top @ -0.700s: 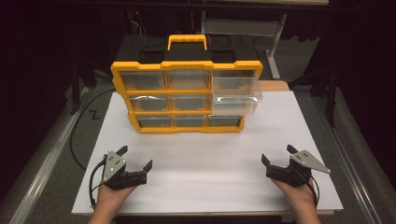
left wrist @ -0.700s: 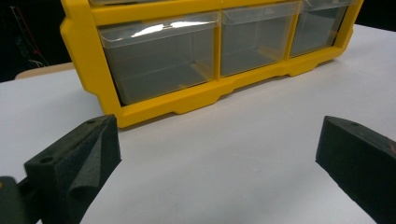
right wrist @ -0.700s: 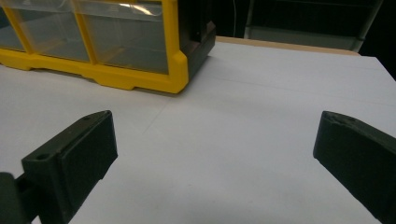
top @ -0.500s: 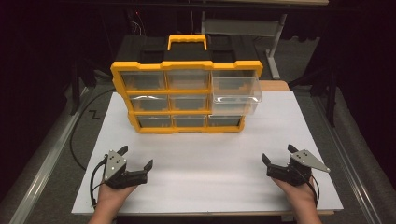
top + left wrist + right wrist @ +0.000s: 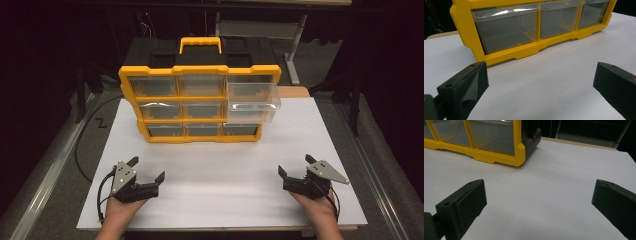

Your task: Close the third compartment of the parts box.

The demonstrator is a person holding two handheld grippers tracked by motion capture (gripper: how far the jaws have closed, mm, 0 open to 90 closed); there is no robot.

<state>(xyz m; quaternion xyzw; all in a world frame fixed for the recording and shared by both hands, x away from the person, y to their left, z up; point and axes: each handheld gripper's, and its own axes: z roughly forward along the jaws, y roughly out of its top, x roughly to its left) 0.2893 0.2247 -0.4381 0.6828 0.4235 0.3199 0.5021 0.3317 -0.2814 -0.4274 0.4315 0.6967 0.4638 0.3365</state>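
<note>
A yellow organiser [image 5: 199,102] with clear plastic drawers stands upright at the back of the white board [image 5: 220,165]. Its top-right drawer [image 5: 252,97] is pulled partly out. My left gripper [image 5: 146,170] rests open near the board's front left, with nothing between its jaws. My right gripper [image 5: 296,166] rests open near the front right, also empty. The left gripper view looks at the organiser's bottom row of drawers [image 5: 506,26] from low down. In the right gripper view the organiser's bottom right corner [image 5: 519,155] is at the upper left.
A black case with a yellow handle [image 5: 200,42] lies behind the organiser. A black cable [image 5: 80,145] runs along the left of the board. Metal rails [image 5: 45,180] border the table on both sides. Bare white board [image 5: 564,177] lies between the grippers and the organiser.
</note>
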